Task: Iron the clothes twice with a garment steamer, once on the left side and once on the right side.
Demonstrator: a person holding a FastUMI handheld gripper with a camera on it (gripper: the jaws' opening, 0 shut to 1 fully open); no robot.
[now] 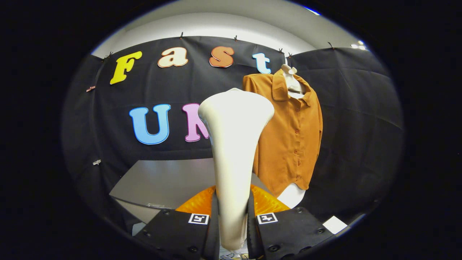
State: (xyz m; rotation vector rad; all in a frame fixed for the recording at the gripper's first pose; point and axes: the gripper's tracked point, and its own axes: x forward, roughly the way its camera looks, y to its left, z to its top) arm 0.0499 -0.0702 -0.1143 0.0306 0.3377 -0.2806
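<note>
Starting at the left, the grey tabletop is lying beyond your fingers, with a ribbed orange translucent piece sitting just ahead of them. In the middle, your gripper is clamping the slim neck of the smooth cream plastic garment steamer, both fingers pressing on its sides, and its flared head is rising upright above them. That glossy shell is likely feeling slippery and top-heavy, so you are doing well gripping low on the narrow waist, where the fingers are wrapping it squarely. To the right, beyond the steamer head and well apart from it, the rust-orange buttoned shirt is hanging on a white mannequin form. Its cloth is looking light and soft, probably swaying under pressure, so you are wanting gentle strokes down each side
</note>
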